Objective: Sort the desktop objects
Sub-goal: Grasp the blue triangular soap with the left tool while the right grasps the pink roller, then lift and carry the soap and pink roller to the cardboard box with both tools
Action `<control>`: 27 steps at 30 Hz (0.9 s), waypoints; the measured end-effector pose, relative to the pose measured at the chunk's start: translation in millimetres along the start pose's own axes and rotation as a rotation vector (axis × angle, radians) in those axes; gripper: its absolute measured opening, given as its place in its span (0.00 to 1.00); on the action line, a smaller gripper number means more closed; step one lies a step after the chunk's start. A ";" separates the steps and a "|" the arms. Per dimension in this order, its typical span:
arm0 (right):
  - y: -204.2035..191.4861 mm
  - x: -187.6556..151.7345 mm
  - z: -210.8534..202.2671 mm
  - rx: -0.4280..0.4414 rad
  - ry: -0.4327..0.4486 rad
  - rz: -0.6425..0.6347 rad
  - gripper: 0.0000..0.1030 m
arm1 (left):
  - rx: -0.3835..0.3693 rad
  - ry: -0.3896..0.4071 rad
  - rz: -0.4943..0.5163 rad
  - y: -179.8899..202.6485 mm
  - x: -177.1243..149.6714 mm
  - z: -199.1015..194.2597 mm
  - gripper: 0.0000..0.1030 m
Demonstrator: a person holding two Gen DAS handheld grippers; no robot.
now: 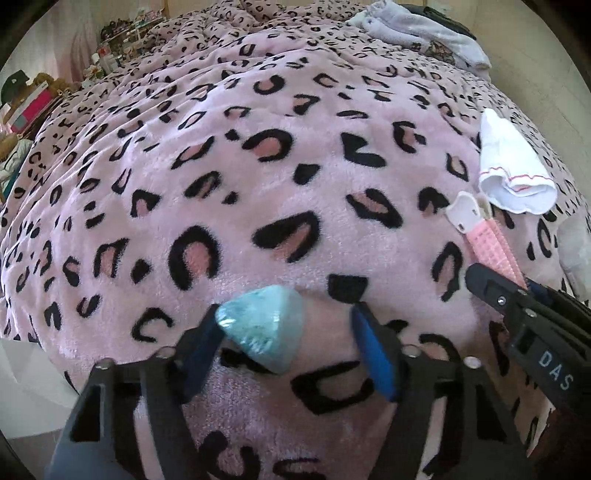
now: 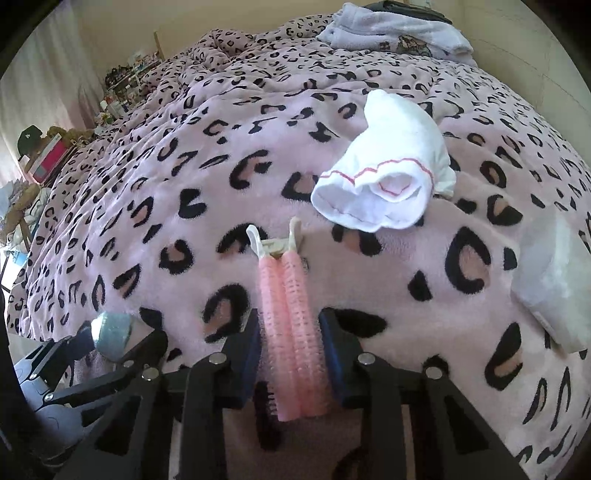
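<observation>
A teal triangular sponge [image 1: 262,328] lies on the pink leopard-print blanket [image 1: 258,177] between the fingers of my left gripper [image 1: 286,314]. The left finger touches the sponge, while the right finger stands clear of it, so the gripper is open. My right gripper [image 2: 290,314] is shut on a pink hair-roller clip [image 2: 291,332], whose cream hinge end points away from me. In the left wrist view, the right gripper [image 1: 495,280] and the clip [image 1: 495,243] sit at the right. In the right wrist view, the left gripper [image 2: 79,341] and the sponge [image 2: 112,332] are at the lower left.
A rolled white sock with red trim [image 2: 388,177] [image 1: 513,173] lies just beyond the clip. A white soft packet [image 2: 550,280] rests to the right. Folded lavender cloth [image 2: 399,33] sits at the far end of the bed. Cluttered shelves [image 1: 33,96] line the left side.
</observation>
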State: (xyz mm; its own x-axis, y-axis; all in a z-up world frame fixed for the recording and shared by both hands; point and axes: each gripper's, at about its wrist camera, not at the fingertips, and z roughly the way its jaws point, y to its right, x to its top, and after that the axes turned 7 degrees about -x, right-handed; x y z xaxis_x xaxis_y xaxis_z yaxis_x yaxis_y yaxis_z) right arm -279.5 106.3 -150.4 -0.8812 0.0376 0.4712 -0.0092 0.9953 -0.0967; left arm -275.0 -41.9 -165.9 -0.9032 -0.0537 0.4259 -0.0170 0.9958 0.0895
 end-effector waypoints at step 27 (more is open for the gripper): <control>15.1 -25.3 -79.9 0.080 0.134 0.043 0.26 | -0.022 0.087 -0.020 -5.5 -20.3 -70.3 0.42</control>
State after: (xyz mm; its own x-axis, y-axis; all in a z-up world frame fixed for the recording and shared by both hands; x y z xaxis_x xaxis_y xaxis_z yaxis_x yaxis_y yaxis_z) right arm -219.6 127.5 -93.7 -0.8107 0.0973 0.5773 -0.0150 0.9823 -0.1867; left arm -226.5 -51.5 -111.7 -0.8623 -0.0809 0.4999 -0.0245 0.9927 0.1184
